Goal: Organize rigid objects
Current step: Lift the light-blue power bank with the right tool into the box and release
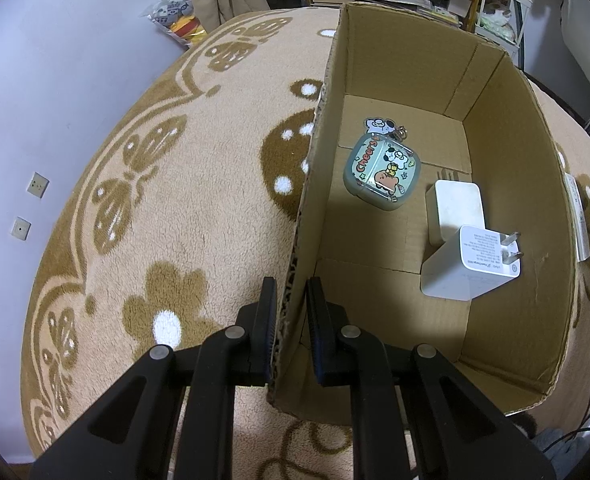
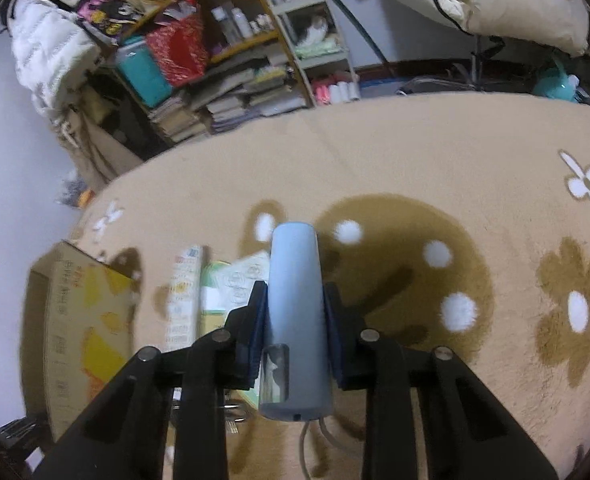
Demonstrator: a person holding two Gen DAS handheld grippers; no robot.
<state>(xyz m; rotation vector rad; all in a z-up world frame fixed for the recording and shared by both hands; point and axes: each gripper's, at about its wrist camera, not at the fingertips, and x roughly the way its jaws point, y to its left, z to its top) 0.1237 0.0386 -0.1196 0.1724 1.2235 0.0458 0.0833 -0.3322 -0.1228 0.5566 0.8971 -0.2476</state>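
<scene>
— Cardboard box [image 1: 507,208] wall sits between our left gripper [image 1: 291,300] pads, nearly closed on it; chargers [image 1: 461,240] lie inside, right of centre.
— Our right gripper [image 2: 293,304] clamps the blue cylinder [image 2: 295,304], mid-frame, above the rug [image 2: 435,168].

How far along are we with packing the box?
Done: a cartoon case and two white chargers lie in the box. In hand: the right gripper clamps a blue cylinder; the left gripper straddles the box wall. Left: two cartons lie on the rug.
</scene>
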